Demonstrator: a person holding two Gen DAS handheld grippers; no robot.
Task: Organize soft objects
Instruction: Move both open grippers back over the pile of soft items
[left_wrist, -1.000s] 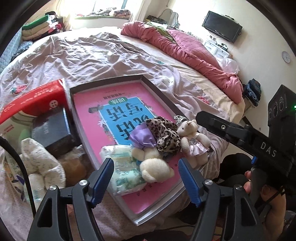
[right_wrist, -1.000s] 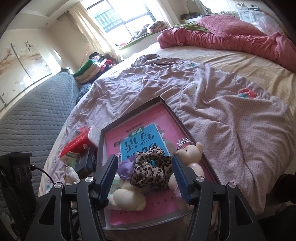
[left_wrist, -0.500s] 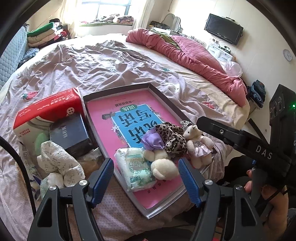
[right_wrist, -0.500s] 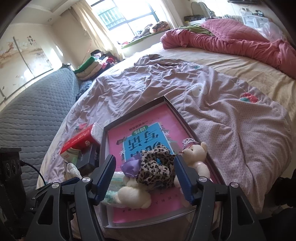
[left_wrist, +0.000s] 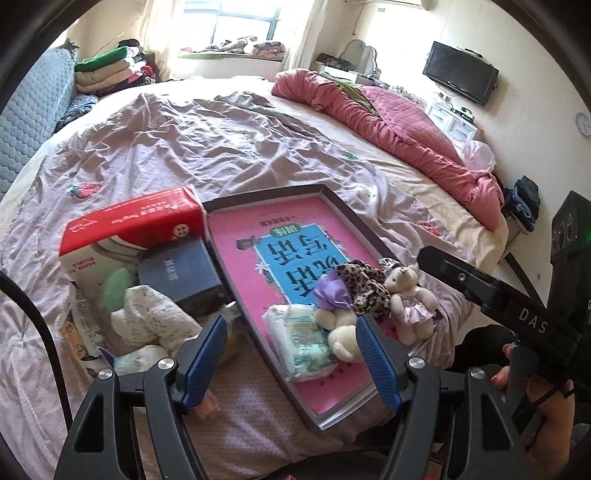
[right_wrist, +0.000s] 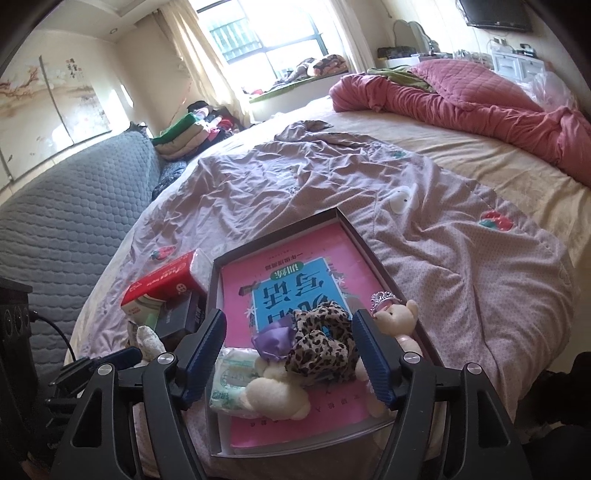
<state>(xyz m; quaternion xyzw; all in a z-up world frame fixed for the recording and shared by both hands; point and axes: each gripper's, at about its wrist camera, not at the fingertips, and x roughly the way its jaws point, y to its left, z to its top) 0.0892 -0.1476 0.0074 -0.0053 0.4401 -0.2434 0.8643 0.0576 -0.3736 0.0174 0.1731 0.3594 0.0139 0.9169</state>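
Both grippers hang above the bed's near edge with nothing between their fingers, the left gripper (left_wrist: 291, 354) spread wide and the right gripper (right_wrist: 290, 349) having just opened wider, while the leopard-print cloth (right_wrist: 323, 341), two cream teddy bears (left_wrist: 408, 299) and a tissue pack (left_wrist: 301, 341) lie heaped in the grey tray (right_wrist: 384, 269).

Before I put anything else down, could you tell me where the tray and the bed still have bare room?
The tray's far half, beyond the leopard cloth, holds nothing. The sheet right of the tray is bare too. The tray's near end is crowded with teddy bears and a tissue pack; boxes crowd its left.
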